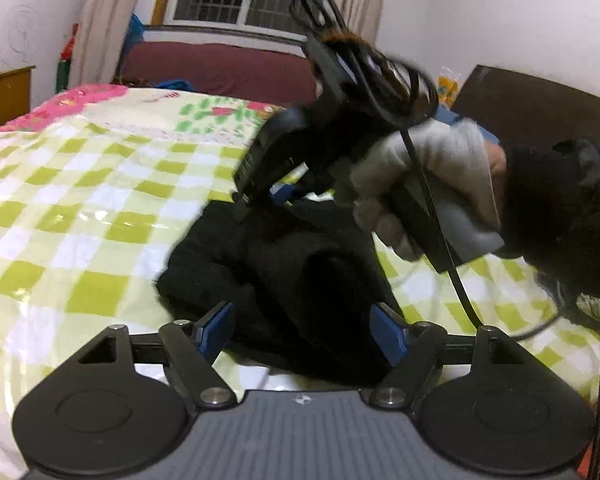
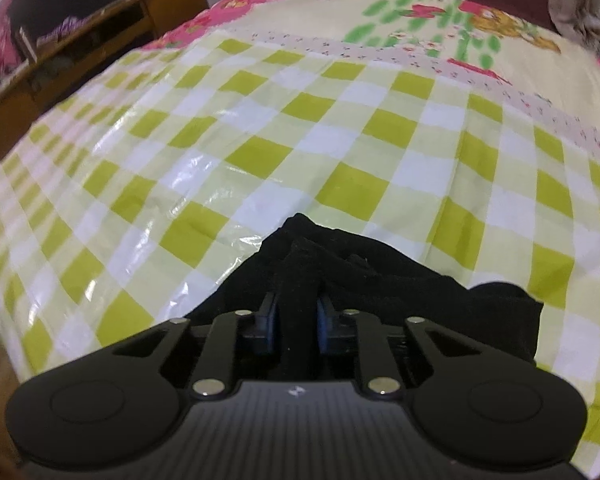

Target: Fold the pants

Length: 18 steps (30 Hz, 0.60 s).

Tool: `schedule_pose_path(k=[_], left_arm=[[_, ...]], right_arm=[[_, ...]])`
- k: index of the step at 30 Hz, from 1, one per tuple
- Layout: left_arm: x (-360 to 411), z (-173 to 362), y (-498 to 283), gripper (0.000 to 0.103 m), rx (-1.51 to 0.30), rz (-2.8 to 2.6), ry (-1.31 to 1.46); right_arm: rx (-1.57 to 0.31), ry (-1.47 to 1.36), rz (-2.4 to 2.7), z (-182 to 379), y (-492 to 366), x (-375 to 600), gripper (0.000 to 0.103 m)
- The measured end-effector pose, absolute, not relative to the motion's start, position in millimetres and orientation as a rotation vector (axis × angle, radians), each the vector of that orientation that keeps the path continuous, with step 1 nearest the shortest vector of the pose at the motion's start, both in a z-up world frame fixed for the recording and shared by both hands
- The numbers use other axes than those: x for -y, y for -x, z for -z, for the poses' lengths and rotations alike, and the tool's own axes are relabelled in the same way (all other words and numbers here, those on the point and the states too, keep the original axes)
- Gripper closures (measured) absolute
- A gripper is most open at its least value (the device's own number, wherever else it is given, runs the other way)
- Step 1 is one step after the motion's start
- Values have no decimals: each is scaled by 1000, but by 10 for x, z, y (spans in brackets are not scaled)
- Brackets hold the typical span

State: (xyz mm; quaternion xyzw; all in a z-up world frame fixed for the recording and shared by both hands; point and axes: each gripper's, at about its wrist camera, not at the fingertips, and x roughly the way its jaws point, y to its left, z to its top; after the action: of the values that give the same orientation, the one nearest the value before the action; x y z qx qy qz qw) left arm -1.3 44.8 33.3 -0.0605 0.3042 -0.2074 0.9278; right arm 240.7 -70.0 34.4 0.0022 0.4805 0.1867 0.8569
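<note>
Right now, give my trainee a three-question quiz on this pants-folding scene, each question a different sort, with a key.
1. True or false: the left tool is clamped shut on the black pants.
2. Multiple choice: the pants lie on (A) a bare wooden floor, (B) a green-and-white checked bedcover, (C) a red sofa.
3. Fill in: the right tool has pinched a fold of the ____.

Key: 1 false, its blue pads stand apart with the cloth just ahead of them; 2 B; 3 pants.
</note>
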Motion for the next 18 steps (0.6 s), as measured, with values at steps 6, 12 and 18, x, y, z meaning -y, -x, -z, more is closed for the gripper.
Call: schedule_pose_path(k=[6, 12, 18], left_arm=[[-68, -244, -149, 18, -581, 331, -21], [-234, -258, -321, 60, -600, 396, 77], [-554, -571, -343, 67, -515, 416, 160]], right_arm=[[-992, -85, -403, -412, -2361, 838, 89], [-939, -154, -416, -577, -2307, 1048, 91], [-844, -219, -372, -905, -2352, 1242, 91]])
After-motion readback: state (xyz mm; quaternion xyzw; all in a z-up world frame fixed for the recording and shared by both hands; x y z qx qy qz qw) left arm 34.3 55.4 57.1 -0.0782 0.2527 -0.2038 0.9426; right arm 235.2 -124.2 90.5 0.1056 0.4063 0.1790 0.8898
